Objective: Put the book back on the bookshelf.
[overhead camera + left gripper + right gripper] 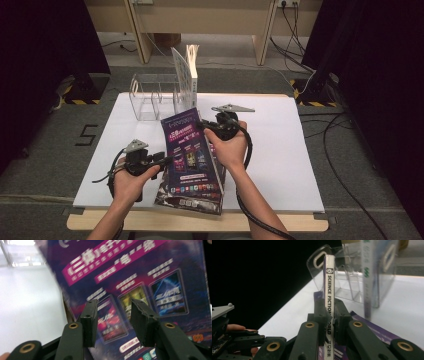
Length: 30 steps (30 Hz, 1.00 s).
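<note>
Right gripper [329,315] fingers clamp the magazine [190,150] spine; its long axis points toward the upper-frame clear rack [152,97]; left gripper [113,317] fingers stand apart.

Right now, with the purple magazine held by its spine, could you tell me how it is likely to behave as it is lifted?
The magazine looks thin and glossy, so it will probably flex and could slip. The right gripper pinches only its narrow spine, so the free edge may sag or swing. The left gripper stands open beside the cover, giving no support.

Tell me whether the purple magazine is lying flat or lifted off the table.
Lifted and tilted. The right claw is shut on the spine of the purple magazine; its far end is raised above the white table, over another magazine.
</note>
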Motion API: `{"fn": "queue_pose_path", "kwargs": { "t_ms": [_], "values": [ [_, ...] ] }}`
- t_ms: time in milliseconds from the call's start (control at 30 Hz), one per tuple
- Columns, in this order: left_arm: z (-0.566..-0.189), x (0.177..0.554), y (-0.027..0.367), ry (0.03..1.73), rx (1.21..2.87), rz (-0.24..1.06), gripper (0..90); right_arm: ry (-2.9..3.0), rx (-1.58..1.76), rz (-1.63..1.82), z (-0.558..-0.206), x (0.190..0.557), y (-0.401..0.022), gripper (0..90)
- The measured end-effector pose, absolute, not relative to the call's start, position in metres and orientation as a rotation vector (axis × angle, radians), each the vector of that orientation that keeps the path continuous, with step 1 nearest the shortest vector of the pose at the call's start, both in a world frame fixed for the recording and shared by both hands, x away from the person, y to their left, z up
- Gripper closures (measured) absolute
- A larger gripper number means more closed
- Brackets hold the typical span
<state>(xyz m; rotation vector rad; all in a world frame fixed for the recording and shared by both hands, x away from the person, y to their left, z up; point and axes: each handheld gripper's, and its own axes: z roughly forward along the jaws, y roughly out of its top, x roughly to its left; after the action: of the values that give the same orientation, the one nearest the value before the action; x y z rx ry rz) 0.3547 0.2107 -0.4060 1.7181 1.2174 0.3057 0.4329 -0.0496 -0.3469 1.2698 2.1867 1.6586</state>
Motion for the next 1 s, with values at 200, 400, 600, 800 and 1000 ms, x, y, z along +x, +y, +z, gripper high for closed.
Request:
{"fn": "queue_pose_path", "kwargs": {
  "t_ms": [200, 400, 600, 800, 1000],
  "values": [
    [-0.394, 0.354, 0.209, 1.198, 1.681, 0.326, 55.0, 2.176, 1.226, 1.692, -0.336, 0.431, -0.037, 83.5],
    [-0.391, 0.355, 0.210, 1.202, 1.658, 0.335, 54.4, 2.123, 1.212, 1.748, -0.330, 0.431, -0.032, 83.5],
    [-0.388, 0.354, 0.210, 1.198, 1.632, 0.350, 53.8, 2.050, 1.182, 1.769, -0.320, 0.433, -0.035, 83.5],
    [-0.379, 0.354, 0.205, 1.176, 1.603, 0.361, 51.0, 2.002, 1.129, 1.792, -0.312, 0.434, -0.029, 83.5],
    [-0.369, 0.357, 0.201, 1.161, 1.567, 0.381, 47.0, 1.950, 1.083, 1.802, -0.308, 0.435, -0.019, 83.4]
  ]
}}
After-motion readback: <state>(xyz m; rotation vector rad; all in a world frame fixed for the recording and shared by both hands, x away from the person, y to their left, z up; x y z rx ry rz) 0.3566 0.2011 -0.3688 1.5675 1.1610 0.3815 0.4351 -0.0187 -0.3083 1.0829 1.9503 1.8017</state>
